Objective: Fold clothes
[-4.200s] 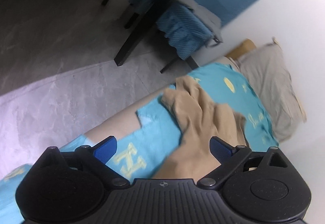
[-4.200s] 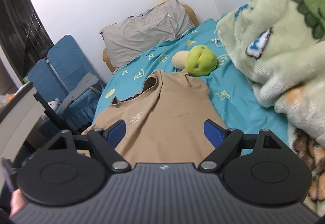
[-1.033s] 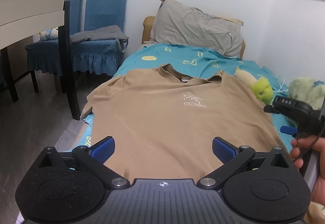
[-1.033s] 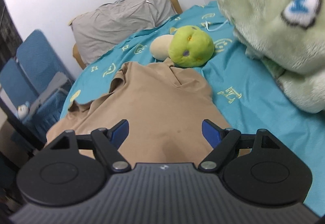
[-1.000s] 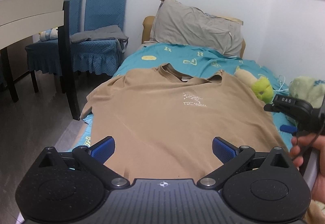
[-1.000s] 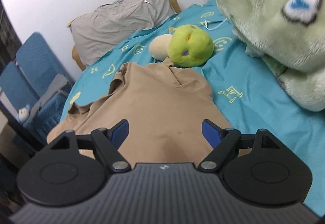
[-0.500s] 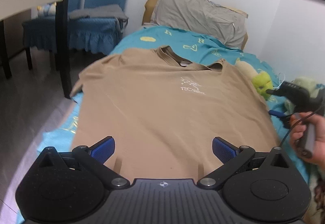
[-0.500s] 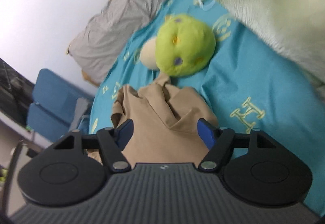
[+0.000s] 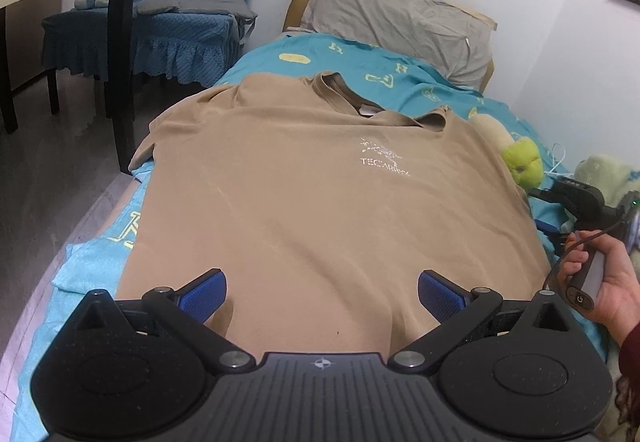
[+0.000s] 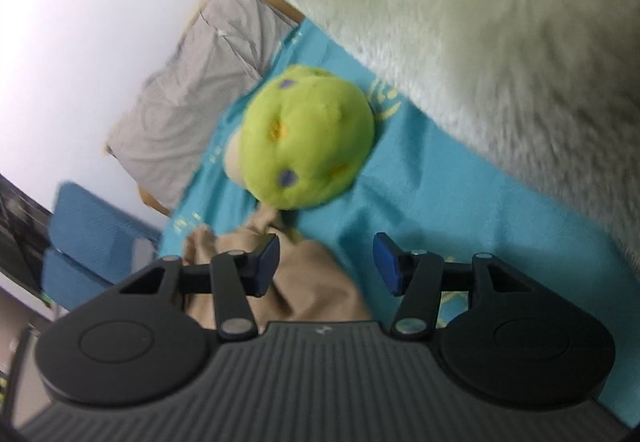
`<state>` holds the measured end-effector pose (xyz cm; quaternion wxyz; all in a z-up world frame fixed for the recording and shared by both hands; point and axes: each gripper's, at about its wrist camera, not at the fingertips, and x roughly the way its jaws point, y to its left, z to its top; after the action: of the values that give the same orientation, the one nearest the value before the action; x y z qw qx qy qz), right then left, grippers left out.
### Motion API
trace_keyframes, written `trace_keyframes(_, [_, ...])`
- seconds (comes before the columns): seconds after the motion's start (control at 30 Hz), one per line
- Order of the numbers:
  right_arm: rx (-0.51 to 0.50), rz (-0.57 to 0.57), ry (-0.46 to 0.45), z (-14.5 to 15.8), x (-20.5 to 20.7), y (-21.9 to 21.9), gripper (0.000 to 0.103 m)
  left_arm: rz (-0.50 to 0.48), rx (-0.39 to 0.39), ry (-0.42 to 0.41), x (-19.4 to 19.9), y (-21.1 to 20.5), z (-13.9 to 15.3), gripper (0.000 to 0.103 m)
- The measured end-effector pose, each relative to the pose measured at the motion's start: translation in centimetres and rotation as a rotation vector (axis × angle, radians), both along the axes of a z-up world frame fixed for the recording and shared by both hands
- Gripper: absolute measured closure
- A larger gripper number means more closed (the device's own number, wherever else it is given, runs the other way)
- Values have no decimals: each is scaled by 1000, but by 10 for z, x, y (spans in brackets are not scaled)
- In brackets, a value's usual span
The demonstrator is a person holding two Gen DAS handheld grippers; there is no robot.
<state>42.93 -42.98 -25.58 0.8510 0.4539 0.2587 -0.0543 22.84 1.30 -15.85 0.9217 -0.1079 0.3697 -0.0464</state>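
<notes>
Bed with teal sheet (image 9: pixel 360 59), yellow print. Tan T-shirt (image 9: pixel 320 201) spread flat, front up, across most of it, collar toward the grey pillow (image 9: pixel 396 13); white chest logo legible.

Left gripper (image 9: pixel 322 292): blue pads wide apart, low over the shirt's hem, fabric lying below and between them, pads not pressing on it.

Right gripper (image 10: pixel 326 266): jaws closing, a gap open between the pads. Crumpled sleeve end of the shirt lies under and beside the left-hand pad; the right-hand pad hangs over bare sheet. Not yet pinched.

Left wrist view alone gives the whole shirt, the blue chairs (image 9: pixel 184 21), the dark table leg, and the person's right hand (image 9: pixel 600 282) on its gripper handle at the shirt's far edge. Right wrist view alone gives the green plush toy (image 10: pixel 308 137) close up, touching the sleeve tip, and the pale fleecy blanket (image 10: pixel 500 41) filling the upper right; blurred.
</notes>
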Motion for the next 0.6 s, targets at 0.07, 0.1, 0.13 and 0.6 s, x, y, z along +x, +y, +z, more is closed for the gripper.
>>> trace_keyframes(0.07, [7, 61, 7, -1, 5, 5, 65, -13, -4, -5, 0, -2, 0, 0])
trace_keyframes(0.1, [11, 93, 7, -2, 7, 8, 69, -23, -10, -9, 0, -3, 0, 0])
trace_keyframes(0.13, [16, 126, 8, -2, 10, 11, 75, -32, -7, -17, 0, -5, 0, 0])
trace_keyframes(0.6, [40, -49, -285, 52, -55, -6, 97, -97, 71, -101, -15, -20, 9, 0])
